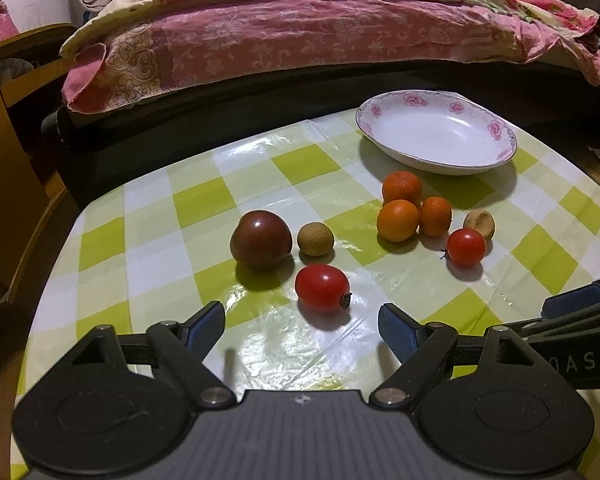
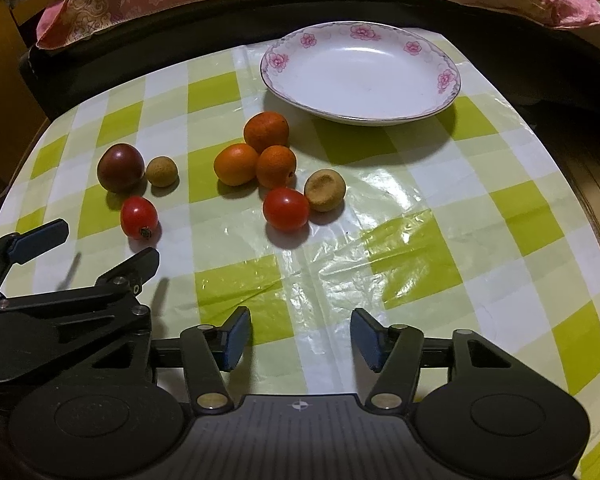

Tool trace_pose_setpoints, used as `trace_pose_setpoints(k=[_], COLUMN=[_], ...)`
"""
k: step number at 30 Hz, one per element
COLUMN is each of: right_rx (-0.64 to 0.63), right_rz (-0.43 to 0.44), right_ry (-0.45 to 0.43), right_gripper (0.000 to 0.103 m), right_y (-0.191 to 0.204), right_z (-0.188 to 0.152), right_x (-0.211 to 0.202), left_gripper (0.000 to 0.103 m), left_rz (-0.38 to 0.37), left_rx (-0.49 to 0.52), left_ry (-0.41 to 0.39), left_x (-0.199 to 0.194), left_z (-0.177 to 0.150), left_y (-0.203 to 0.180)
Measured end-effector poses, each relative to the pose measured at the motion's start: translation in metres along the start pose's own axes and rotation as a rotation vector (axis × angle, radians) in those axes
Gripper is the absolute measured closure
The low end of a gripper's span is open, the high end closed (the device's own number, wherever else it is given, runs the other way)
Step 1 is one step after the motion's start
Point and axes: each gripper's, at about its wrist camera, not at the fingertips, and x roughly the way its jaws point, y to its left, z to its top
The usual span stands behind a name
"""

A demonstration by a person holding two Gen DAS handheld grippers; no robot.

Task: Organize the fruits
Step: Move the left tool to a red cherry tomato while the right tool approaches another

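We are judging this as the start: nothing is lying on the plate (image 2: 360,76) at the table's far edge. Our left gripper (image 1: 302,326) is hanging released just before the near tomato (image 1: 322,287); the right gripper (image 2: 300,338) is also gaping, holding nothing. Next we are needing to close on that tomato. We are counting two red tomatoes, three oranges, two brown fruits, one dark tomato.
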Motion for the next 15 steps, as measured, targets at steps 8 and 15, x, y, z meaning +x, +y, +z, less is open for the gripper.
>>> trace_pose_setpoints(k=[8, 15], right_rx=[0.020, -0.024], right_rz=[0.042, 0.122], right_ry=[-0.014, -0.071], right_gripper=[0.052, 0.052], right_y=[-0.004, -0.001], right_z=[0.002, 0.004], right_x=[-0.001, -0.005], left_gripper=[0.012, 0.026], left_rz=[-0.004, -0.023], left_rx=[0.024, 0.072], left_ry=[-0.006, -0.050], left_x=[-0.001, -0.001], left_z=[-0.002, -0.009], left_y=[0.003, 0.006])
